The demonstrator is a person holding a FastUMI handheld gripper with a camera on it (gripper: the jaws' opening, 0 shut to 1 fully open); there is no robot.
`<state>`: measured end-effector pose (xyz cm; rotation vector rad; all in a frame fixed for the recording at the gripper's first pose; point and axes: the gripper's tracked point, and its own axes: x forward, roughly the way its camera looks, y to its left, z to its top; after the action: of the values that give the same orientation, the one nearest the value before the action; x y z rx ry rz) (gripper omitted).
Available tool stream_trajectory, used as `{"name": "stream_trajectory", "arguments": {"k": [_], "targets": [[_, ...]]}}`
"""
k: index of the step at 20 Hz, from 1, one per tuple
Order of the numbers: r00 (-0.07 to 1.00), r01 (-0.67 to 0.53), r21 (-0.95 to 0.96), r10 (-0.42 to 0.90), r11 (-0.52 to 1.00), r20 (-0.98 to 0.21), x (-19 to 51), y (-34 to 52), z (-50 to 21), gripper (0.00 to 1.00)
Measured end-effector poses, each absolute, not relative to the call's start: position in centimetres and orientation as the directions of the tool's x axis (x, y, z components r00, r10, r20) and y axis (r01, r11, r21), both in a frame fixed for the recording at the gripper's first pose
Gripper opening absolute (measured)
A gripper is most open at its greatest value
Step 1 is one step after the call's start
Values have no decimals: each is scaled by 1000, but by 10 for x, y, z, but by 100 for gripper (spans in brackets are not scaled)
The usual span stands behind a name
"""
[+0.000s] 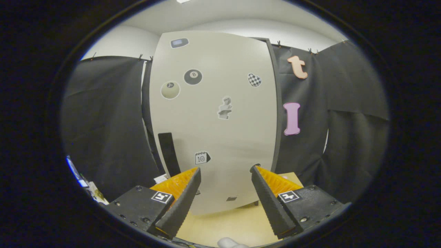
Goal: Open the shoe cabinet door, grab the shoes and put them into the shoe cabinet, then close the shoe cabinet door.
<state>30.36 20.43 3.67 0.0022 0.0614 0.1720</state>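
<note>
The shoe cabinet stands just beyond my fingers, its pale door (220, 131) shut and facing me, dotted with several stickers. A dark vertical handle strip (168, 153) runs along the door's lower left side, a little ahead of my left finger. My gripper (225, 169) is open, with nothing between its fingers; the gap frames the door's lower part. A small white rounded thing (231, 243) peeks in below the fingers, possibly a shoe's tip, too little shown to tell.
The cabinet rests on a light wooden surface (227, 224). Black cloth walls (106, 124) hang to the left and right of the cabinet. Some small clutter (91, 191) lies low at the left, beside the left finger's mount.
</note>
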Motion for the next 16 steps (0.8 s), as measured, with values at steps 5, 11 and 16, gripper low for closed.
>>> {"name": "stream_trajectory", "arguments": {"k": [5,11,16], "targets": [[994,-102,-9,102,995,-25,257,169,44,97],[999,-44,-7,44,999,17,205,145,48,98],[998,-35,3,35,999,44,178,141,47,98]]}}
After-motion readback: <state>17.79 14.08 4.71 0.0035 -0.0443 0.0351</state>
